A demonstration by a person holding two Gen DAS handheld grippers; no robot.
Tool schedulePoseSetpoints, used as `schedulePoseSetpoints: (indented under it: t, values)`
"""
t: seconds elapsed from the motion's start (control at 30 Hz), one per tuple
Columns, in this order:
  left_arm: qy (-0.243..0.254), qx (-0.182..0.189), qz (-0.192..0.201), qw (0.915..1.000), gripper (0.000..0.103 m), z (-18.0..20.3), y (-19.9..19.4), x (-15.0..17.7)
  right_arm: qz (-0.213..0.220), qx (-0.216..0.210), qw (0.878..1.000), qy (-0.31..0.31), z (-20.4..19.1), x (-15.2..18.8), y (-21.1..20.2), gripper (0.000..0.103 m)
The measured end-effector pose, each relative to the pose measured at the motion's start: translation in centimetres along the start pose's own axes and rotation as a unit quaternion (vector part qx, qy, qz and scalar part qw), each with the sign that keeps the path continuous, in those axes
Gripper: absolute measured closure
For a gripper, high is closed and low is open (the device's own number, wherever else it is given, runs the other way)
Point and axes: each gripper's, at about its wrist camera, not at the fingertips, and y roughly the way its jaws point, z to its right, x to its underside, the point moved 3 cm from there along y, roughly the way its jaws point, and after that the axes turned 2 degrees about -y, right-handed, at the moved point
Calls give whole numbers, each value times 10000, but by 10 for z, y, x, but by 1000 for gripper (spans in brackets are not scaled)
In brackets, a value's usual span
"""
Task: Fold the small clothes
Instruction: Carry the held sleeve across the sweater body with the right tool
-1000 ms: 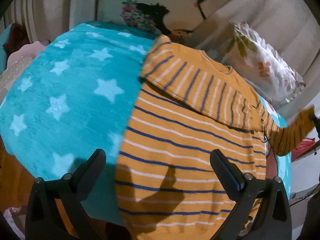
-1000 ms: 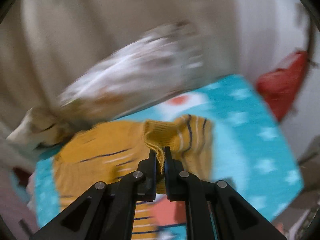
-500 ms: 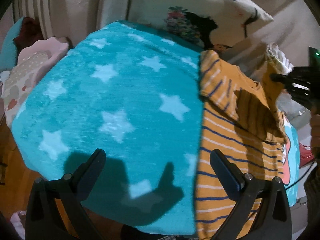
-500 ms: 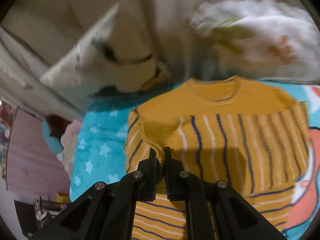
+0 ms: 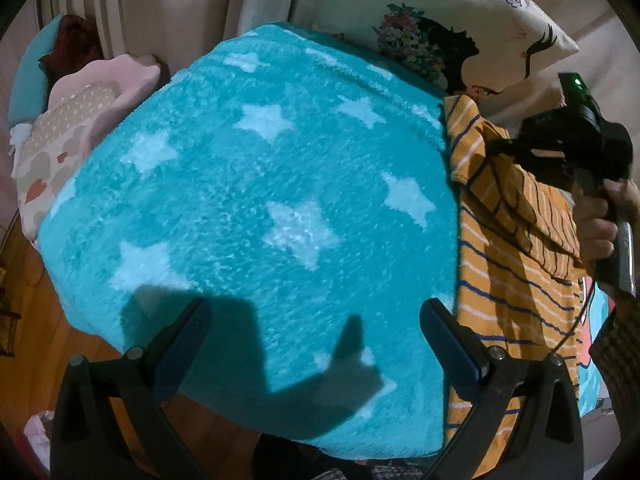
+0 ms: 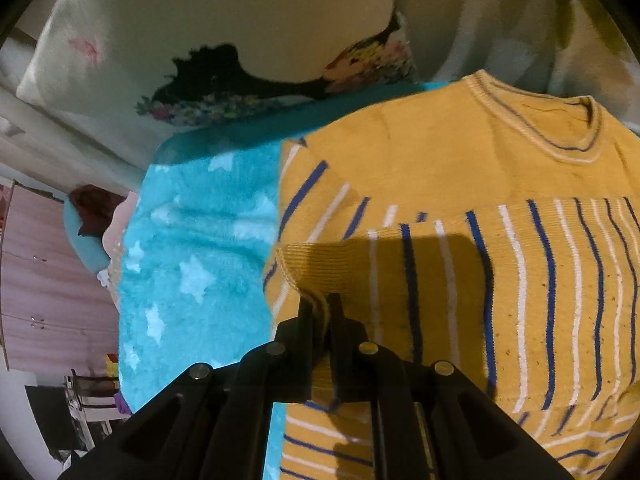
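A small mustard-yellow sweater (image 6: 460, 184) with blue and white stripes lies on a turquoise star-patterned blanket (image 5: 248, 200). My right gripper (image 6: 320, 304) is shut on the sweater's sleeve cuff (image 6: 304, 264) and holds the sleeve across the chest. In the left wrist view the sweater (image 5: 508, 280) lies at the right, with the right gripper (image 5: 496, 146) above it. My left gripper (image 5: 316, 320) is open and empty, hovering over the bare blanket left of the sweater.
A printed white pillow (image 5: 440, 28) leans against the sofa back behind the blanket. A pink and dotted cushion (image 5: 80, 120) lies at the left. Wooden floor (image 5: 32, 344) shows below the blanket's near edge.
My left gripper has swung left, off the sweater and over the bare blanket. My right gripper has carried the sleeve from out at the side across the sweater's chest.
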Motion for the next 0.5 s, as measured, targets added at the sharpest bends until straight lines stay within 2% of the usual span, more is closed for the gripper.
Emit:
schedulePoseSetpoints:
  t: [0.27, 0.33, 0.43, 0.5]
  values:
    - [173, 48, -56, 9998, 0, 9, 2, 1, -5, 306, 9995, -110, -12, -9, 20, 95]
    - [241, 62, -72, 9997, 0, 13, 3, 0, -8, 385, 9990, -223, -16, -11, 23, 92]
    - [348, 109, -95, 9993, 0, 20, 4, -1, 33, 520, 9977, -431, -23, -11, 17, 88]
    - [427, 157, -94, 9989, 0, 26, 5, -4, 139, 438, 9975, -529, -28, -8, 4, 86]
